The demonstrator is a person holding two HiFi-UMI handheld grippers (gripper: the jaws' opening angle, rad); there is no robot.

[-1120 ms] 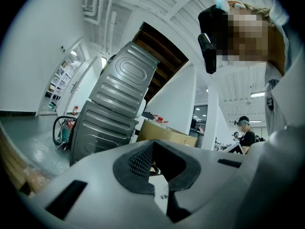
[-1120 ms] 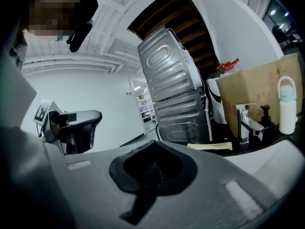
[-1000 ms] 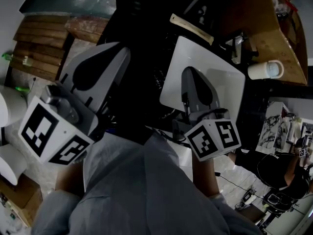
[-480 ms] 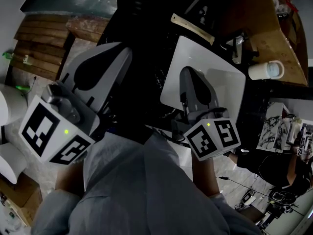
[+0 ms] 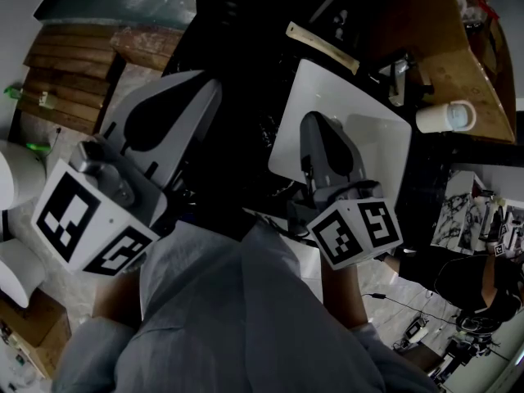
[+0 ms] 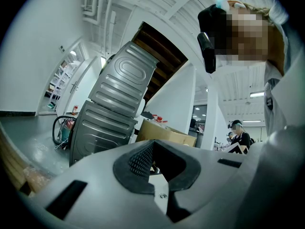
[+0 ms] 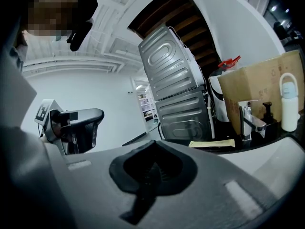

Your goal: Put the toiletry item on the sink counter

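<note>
A white bottle (image 5: 446, 117) stands on the dark counter to the right of the white sink basin (image 5: 368, 109). The right gripper view shows the white bottle (image 7: 288, 101) far right, beside the tap (image 7: 248, 120). My right gripper (image 5: 321, 133) hangs over the basin's near side, shut and with nothing in it; its jaws (image 7: 152, 168) meet. My left gripper (image 5: 176, 105) is raised at the left, off the counter, also shut and holding nothing (image 6: 159, 161).
A flat pale strip (image 5: 321, 47) lies on the black counter behind the basin. A cardboard box (image 5: 458, 47) stands at the far right. A metal appliance (image 7: 181, 89) rises beyond the counter. Wooden planks (image 5: 74, 72) lie at the left.
Both grippers stay almost where they were. A green light that showed on each marker cube half a second ago is off now.
</note>
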